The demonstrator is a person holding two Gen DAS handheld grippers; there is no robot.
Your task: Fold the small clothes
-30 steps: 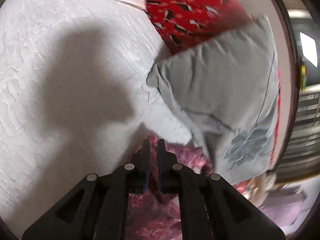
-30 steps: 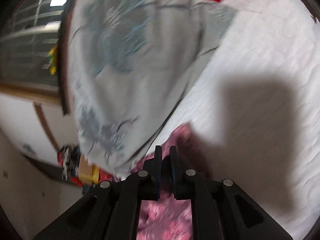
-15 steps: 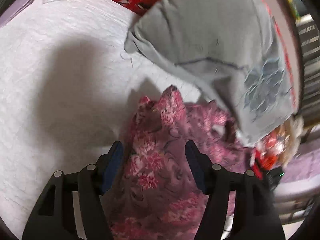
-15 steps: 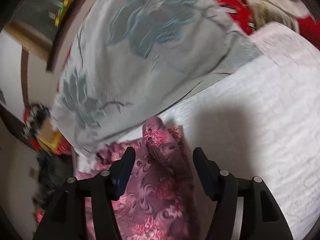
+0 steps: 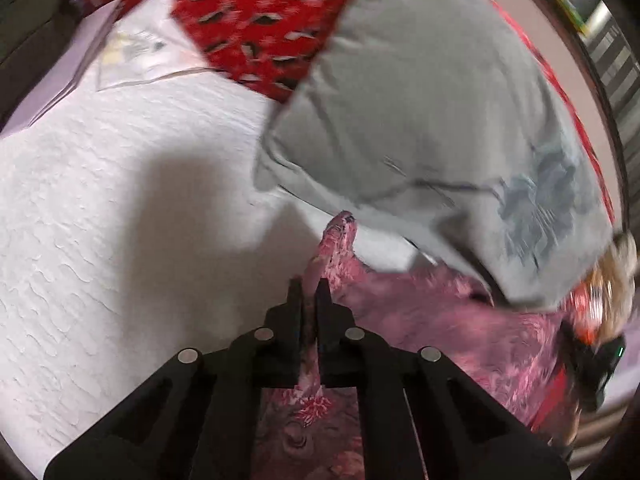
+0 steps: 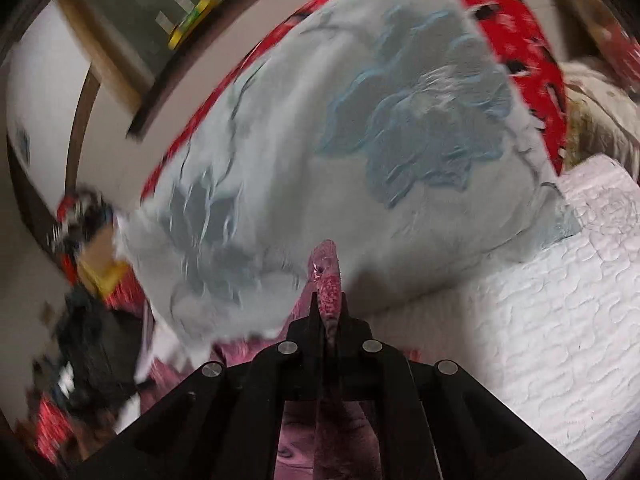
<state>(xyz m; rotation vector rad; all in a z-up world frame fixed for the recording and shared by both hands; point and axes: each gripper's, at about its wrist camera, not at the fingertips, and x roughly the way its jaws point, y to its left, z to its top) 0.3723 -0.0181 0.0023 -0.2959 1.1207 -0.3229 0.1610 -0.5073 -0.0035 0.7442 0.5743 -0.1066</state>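
A pink floral garment (image 5: 432,320) lies on a white quilted bed (image 5: 120,208), partly under a grey pillow (image 5: 420,112). My left gripper (image 5: 309,290) is shut on a fold of the garment, and a tip of cloth sticks out past its fingers. My right gripper (image 6: 329,308) is shut on another fold of the same pink garment (image 6: 326,276), which also pokes out beyond its fingers. The rest of the cloth hangs below both grippers.
The grey pillow (image 6: 360,152) with a blue flower print leans on a red patterned blanket (image 5: 256,12). A pale folded cloth (image 5: 136,52) lies at the far bed corner. Clutter (image 6: 88,248) sits off the bed's side. White quilt (image 6: 540,320) spreads to the right.
Both grippers opened over the pink garment half a second ago and have now shut again on folds of it. The views have shifted towards the pillow.
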